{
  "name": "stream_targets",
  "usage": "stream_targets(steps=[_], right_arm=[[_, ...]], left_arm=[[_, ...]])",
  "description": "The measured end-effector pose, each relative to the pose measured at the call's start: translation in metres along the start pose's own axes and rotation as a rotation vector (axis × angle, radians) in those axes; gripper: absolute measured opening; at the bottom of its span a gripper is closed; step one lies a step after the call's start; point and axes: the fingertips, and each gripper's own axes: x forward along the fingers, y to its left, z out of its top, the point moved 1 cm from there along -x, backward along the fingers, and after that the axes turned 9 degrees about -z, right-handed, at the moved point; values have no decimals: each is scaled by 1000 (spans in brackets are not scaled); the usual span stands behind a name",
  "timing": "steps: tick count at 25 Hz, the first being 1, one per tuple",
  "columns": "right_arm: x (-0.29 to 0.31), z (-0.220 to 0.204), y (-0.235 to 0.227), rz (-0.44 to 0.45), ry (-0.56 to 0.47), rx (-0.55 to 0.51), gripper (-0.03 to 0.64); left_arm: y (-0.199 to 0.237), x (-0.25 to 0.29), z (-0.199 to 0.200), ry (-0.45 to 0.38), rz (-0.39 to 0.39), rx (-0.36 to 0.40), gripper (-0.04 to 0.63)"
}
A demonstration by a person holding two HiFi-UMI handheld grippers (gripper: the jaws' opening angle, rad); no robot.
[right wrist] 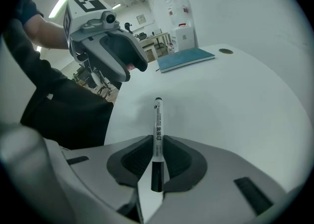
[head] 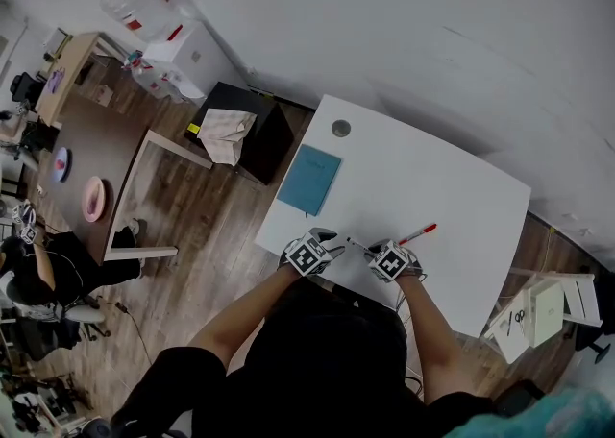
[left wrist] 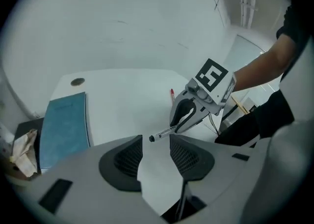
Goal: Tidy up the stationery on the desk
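Note:
A white marker point(right wrist: 157, 125) with black ends sticks out of my right gripper point(right wrist: 157, 142), whose jaws are shut on its barrel. In the left gripper view that marker point(left wrist: 164, 132) points at my left gripper point(left wrist: 156, 142); its black end hangs just before the open jaws, touching neither. In the head view both grippers hang close together over the near edge of the white desk point(head: 452, 196), the left gripper point(head: 332, 240) facing the right gripper point(head: 371, 247). A red pen point(head: 417, 232) lies on the desk just beyond the right gripper. A blue notebook point(head: 309, 180) lies at the desk's left.
A round cable hole point(head: 341, 128) sits in the desk's far left corner. A black cabinet point(head: 267, 143) with crumpled paper on it stands left of the desk. A white stand point(head: 538, 311) is at the right, and a wooden table point(head: 77, 138) far left.

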Motion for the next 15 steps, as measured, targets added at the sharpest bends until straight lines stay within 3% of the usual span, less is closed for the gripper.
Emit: stream_targets(steps=[11, 15], right_arm=[[3, -5, 1, -27, -6, -22, 81], [-2, -5, 0, -38, -33, 10, 83]], left_arm=[[-6, 10, 6, 7, 5, 36, 166], [-10, 19, 9, 34, -5, 88, 166]])
